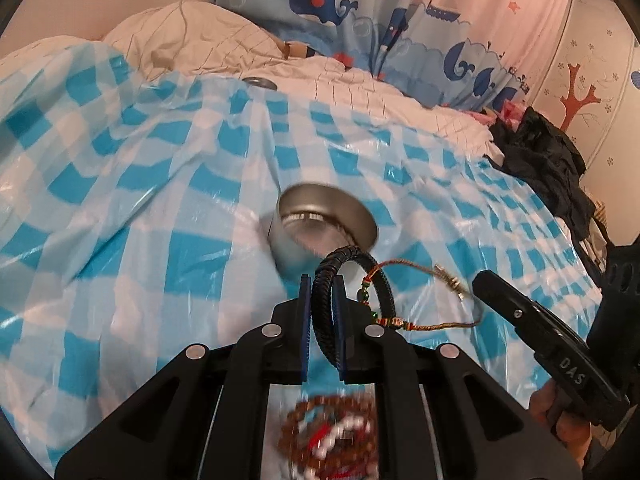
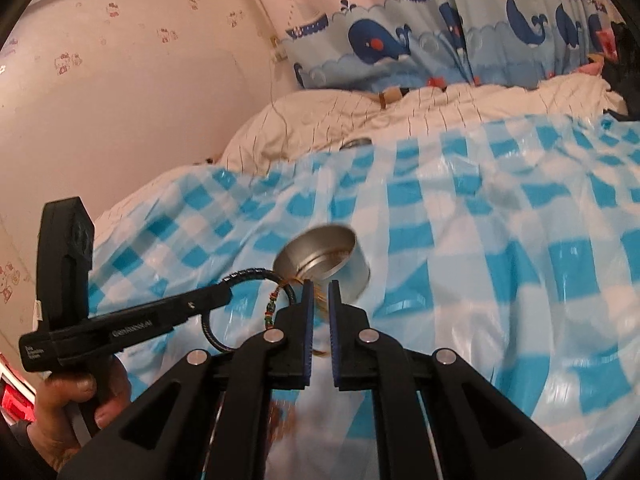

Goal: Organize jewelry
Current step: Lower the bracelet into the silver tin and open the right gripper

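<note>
Right under the left gripper point(image 1: 322, 292) there's a blurry pile of beaded jewelry point(image 1: 332, 444), brownish beads with red and white bits, too smeared to make out properly. The left gripper itself is clamped down on a black braided bracelet point(image 1: 344, 280), blue pads squeezing the cord, loop sticking up and out to the right.

Tangled through that loop is a thin red-gold string bracelet point(image 1: 408, 272) with little green beads and a metal clasp end. Its other end runs off toward the right gripper point(image 2: 319, 300), which is nearly closed with a blurry strand of that cord between the pads, so it looks pinched, though the blur makes it hard to be sure.

Just beyond both sets of fingers sits an open round metal tin point(image 1: 326, 220), tilted on the crinkly blue-and-white checked plastic sheet point(image 1: 140, 200) covering the bed. Whale curtain point(image 1: 320, 0) at the back.
</note>
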